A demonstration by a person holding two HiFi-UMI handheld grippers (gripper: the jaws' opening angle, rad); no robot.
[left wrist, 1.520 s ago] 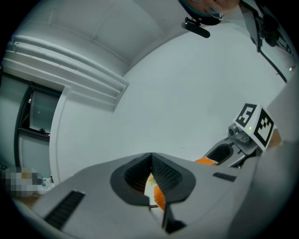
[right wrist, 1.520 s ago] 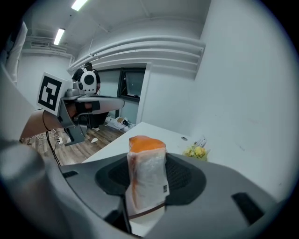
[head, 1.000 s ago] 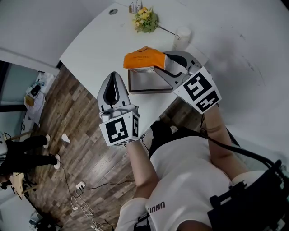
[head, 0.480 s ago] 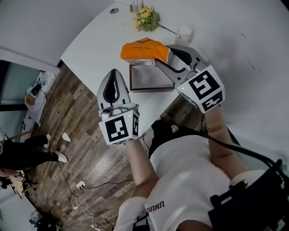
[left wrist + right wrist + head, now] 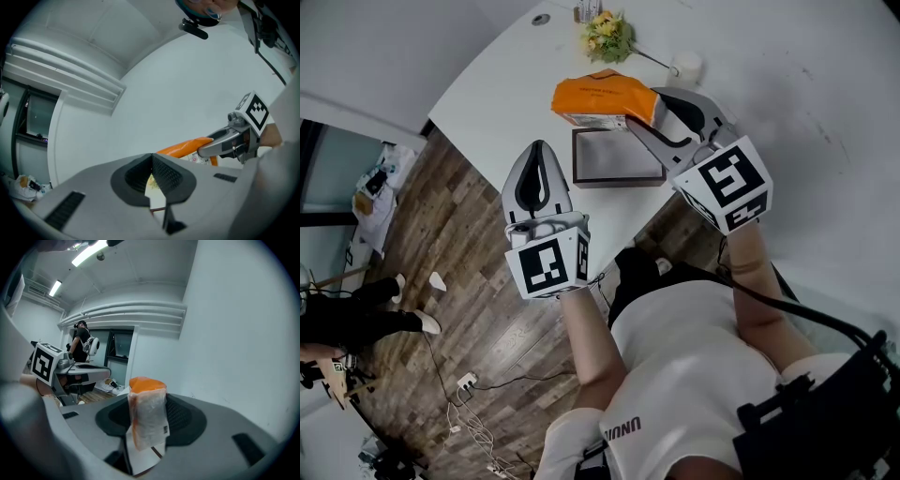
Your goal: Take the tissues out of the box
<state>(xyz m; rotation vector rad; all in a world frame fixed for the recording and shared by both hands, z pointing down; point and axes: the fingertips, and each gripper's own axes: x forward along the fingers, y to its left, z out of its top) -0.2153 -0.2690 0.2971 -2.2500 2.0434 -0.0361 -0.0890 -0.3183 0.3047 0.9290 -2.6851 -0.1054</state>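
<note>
The main step looks done: the orange plastic-wrapped pack of tissues [image 5: 147, 414] is out of the shallow dark-rimmed rectangular box [image 5: 576, 157] and in the grip of the right gripper [image 5: 654, 111]. The right gripper view shows the pack standing on end between the two fingers [image 5: 180, 417], pinched across its narrow width, with its orange top reaching past the fingertips. The fingers stand partly apart, only as far as the pack's thickness allows.

In the head view the pack sticks out ahead of the right fingertips. The open box lies on the white table [image 5: 506, 84], below those fingers and a little back from their tips. The pack seems to hang clear of the box's far rim rather than rest on it, though the steep angle makes that hard to confirm. The inside of the box looks pale and bare, so probably nothing more is left to take out.

The left gripper [image 5: 152, 163] takes no part. Its fingers [image 5: 169, 177] are closed together with nothing between them, and it hovers off the table's edge with the box ahead of the fingertips and to one side.

What remains, by my judgement, is to put the pack down on the table beside the box and let go.
</note>
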